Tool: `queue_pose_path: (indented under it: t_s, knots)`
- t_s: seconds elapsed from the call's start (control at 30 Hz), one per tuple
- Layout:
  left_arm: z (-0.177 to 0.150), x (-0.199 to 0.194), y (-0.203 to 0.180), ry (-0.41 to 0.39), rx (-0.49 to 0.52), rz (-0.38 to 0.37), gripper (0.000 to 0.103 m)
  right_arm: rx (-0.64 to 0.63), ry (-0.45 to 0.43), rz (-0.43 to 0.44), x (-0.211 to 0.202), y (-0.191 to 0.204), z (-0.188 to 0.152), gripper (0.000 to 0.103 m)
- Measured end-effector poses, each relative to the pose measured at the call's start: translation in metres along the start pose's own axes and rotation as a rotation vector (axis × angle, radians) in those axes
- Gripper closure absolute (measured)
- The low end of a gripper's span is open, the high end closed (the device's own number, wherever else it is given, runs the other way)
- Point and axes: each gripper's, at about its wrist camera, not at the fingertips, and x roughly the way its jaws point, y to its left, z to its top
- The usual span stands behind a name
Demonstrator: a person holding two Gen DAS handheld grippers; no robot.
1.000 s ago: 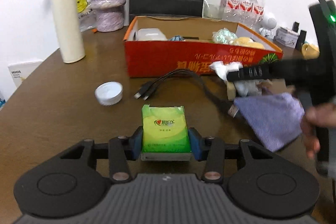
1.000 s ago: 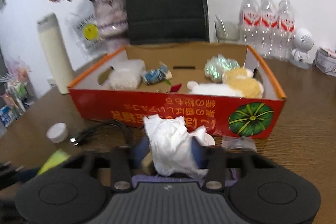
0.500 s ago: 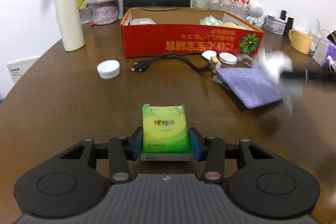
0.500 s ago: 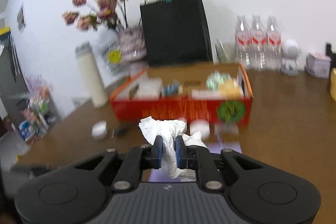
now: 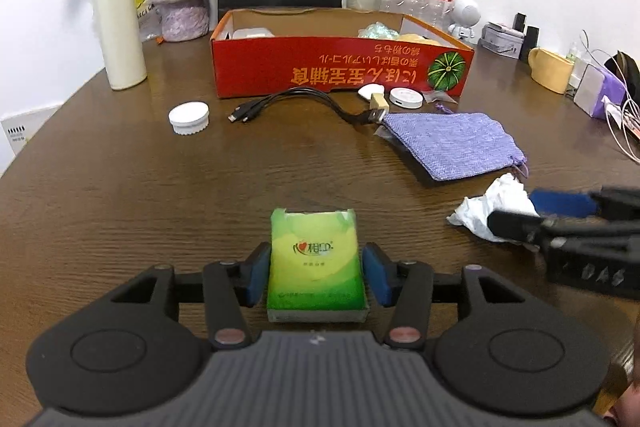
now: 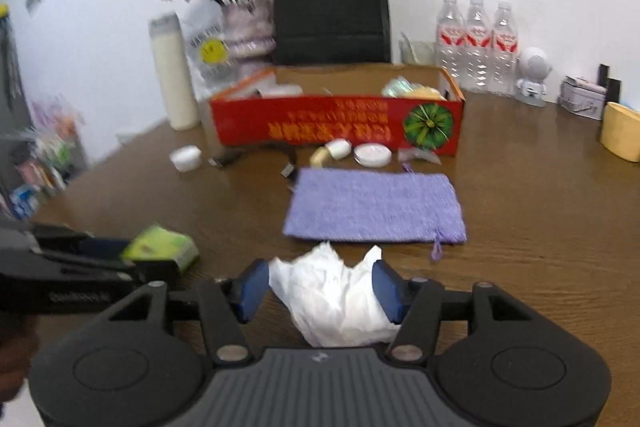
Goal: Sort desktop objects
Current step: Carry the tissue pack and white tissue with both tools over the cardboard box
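Left wrist view first: the left gripper (image 5: 316, 273) has a green tissue pack (image 5: 315, 265) sitting flat on the brown surface (image 5: 120, 195) between its blue fingers (image 5: 256, 277). The fingers are easing apart, with a sliver of gap on each side of the pack, so they've let go rather than squeezing it. Taking the red cardboard box (image 5: 340, 67) as the landmark, the pack lies well in front of it, toward the camera. A black cable (image 5: 304, 99) and a white lid (image 5: 189, 117) lie just in front of the box, and a purple knit pouch (image 5: 452, 143) sits to its front right. In front of the pouch is a crumpled white tissue (image 5: 492, 207) with the right gripper's fingers around it.

Right wrist view: the right gripper (image 6: 322, 287) is spreading open, the crumpled tissue (image 6: 332, 291) lying loose between its fingers (image 6: 250, 287), on the surface just in front of the pouch (image 6: 376, 207), well clear of the box (image 6: 336, 119). The tissue pack (image 6: 162, 251) shows at left.
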Motion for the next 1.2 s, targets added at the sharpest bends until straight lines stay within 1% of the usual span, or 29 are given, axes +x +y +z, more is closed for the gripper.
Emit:
queue_pose_path:
  t_s: [0.03,0.07,0.1,0.13,0.17,0.2,0.27,0.37,0.47,0.53,0.6,0.67,0.7,0.8,0.87,0.9,0.93,1.0,1.1,1.17,1.2]
  knots:
    - [0.000,0.002,0.001,0.008,-0.013,0.001,0.054,0.029,0.012,-0.002,0.004,-0.003,-0.003,0.050]
    - [-0.001,0.002,0.000,-0.001,-0.014,0.009,0.056,0.066,0.015,-0.003,0.008,-0.006,-0.004,0.053]
    - [-0.001,0.003,0.000,-0.001,-0.010,0.015,0.056,0.097,-0.002,-0.007,0.007,-0.009,-0.007,0.058]
    - [-0.001,0.003,-0.001,-0.004,-0.005,0.017,0.057,0.107,-0.002,-0.010,0.008,-0.010,-0.007,0.070]
    - [-0.002,0.002,-0.001,-0.007,-0.006,0.018,0.057,0.109,-0.002,-0.013,0.008,-0.010,-0.007,0.077]
    - [-0.002,0.001,-0.001,-0.009,-0.013,0.017,0.057,0.121,-0.003,-0.011,0.008,-0.011,-0.008,0.077]
    - [-0.002,-0.001,0.000,-0.017,-0.018,0.014,0.058,0.157,-0.014,0.006,0.005,-0.015,-0.009,0.086]
    - [0.000,-0.013,0.000,-0.070,-0.012,0.014,0.058,0.155,-0.063,0.022,-0.004,-0.015,-0.006,0.087]
    - [0.007,-0.024,0.000,-0.124,-0.011,0.013,0.058,0.140,-0.161,0.078,-0.019,-0.017,0.002,0.087]
    - [0.017,-0.026,0.002,-0.146,-0.018,0.014,0.058,0.146,-0.205,0.098,-0.025,-0.022,0.012,0.087]
    - [0.033,-0.023,0.005,-0.161,-0.024,0.012,0.058,0.150,-0.220,0.094,-0.024,-0.027,0.025,0.087]
    - [0.058,-0.020,0.008,-0.194,-0.030,0.011,0.058,0.154,-0.230,0.095,-0.019,-0.032,0.043,0.087]
    - [0.076,-0.019,0.011,-0.221,-0.039,0.010,0.057,0.147,-0.237,0.091,-0.015,-0.035,0.055,0.087]
    - [0.129,-0.014,0.017,-0.285,-0.065,-0.008,0.057,0.088,-0.284,0.071,-0.004,-0.040,0.107,0.087]
    - [0.172,-0.007,0.021,-0.304,-0.083,-0.017,0.057,0.078,-0.301,0.081,0.005,-0.046,0.150,0.087]
    - [0.193,-0.003,0.024,-0.305,-0.093,-0.019,0.057,0.081,-0.311,0.089,0.008,-0.049,0.169,0.087]
    - [0.211,0.001,0.026,-0.302,-0.100,-0.020,0.057,0.077,-0.309,0.095,0.015,-0.051,0.192,0.087]
    - [0.245,0.011,0.030,-0.292,-0.100,-0.030,0.057,0.069,-0.297,0.103,0.025,-0.055,0.229,0.087]
    - [0.277,0.031,0.033,-0.262,-0.093,-0.026,0.057,0.072,-0.242,0.121,0.051,-0.062,0.272,0.086]
    - [0.291,0.054,0.034,-0.213,-0.078,-0.012,0.057,0.078,-0.189,0.138,0.070,-0.067,0.290,0.086]
    - [0.299,0.071,0.034,-0.177,-0.087,-0.002,0.057,0.092,-0.156,0.141,0.084,-0.070,0.300,0.086]
